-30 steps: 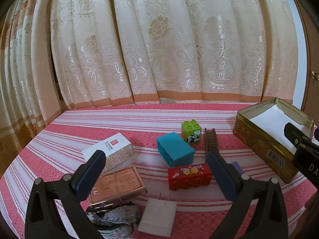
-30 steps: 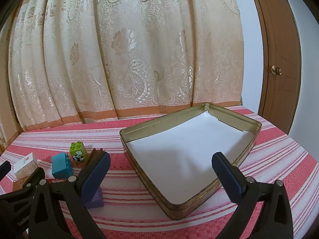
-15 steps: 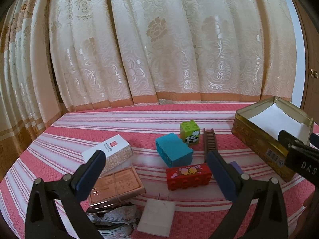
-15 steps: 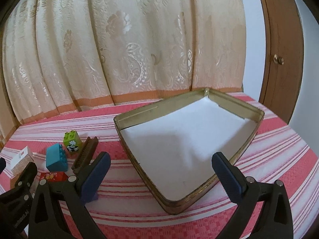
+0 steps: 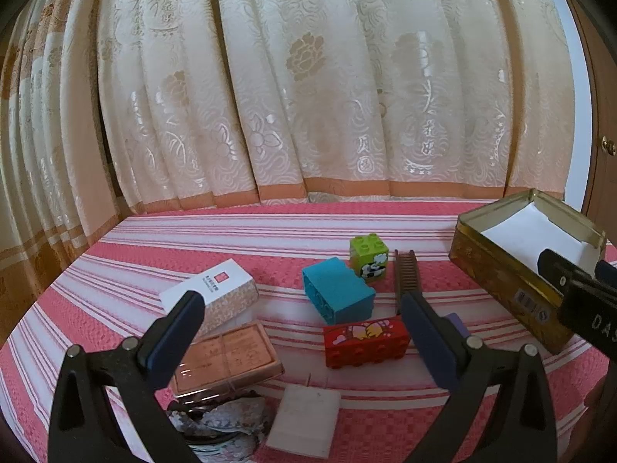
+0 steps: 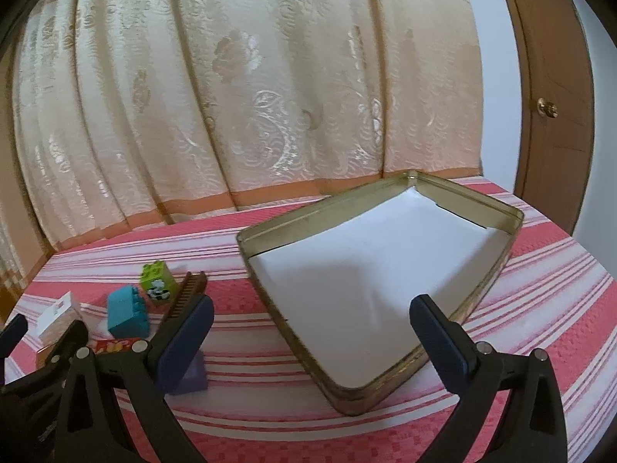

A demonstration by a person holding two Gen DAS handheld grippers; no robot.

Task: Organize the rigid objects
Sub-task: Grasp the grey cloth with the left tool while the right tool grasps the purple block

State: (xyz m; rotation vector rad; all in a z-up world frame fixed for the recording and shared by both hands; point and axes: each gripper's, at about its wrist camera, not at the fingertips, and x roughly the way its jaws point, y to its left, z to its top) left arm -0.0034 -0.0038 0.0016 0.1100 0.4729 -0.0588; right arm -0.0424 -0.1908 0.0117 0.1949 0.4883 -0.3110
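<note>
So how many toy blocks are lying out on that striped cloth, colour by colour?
Blue block: 1
Green block: 1
Red block: 1
Purple block: 1, mostly hidden behind a gripper finger
Total: 4 blocks, all outside the tin.

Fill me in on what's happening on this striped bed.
A person holds a two-finger tool in each hand, and both are open and empty. The left tool hangs over a scatter of things: a red toy brick, a blue toy brick, a green toy brick, a brown comb and a copper-coloured flat case. The right tool hangs over the gold metal tin, which holds only a white paper lining. Nothing has been packed yet.
</note>
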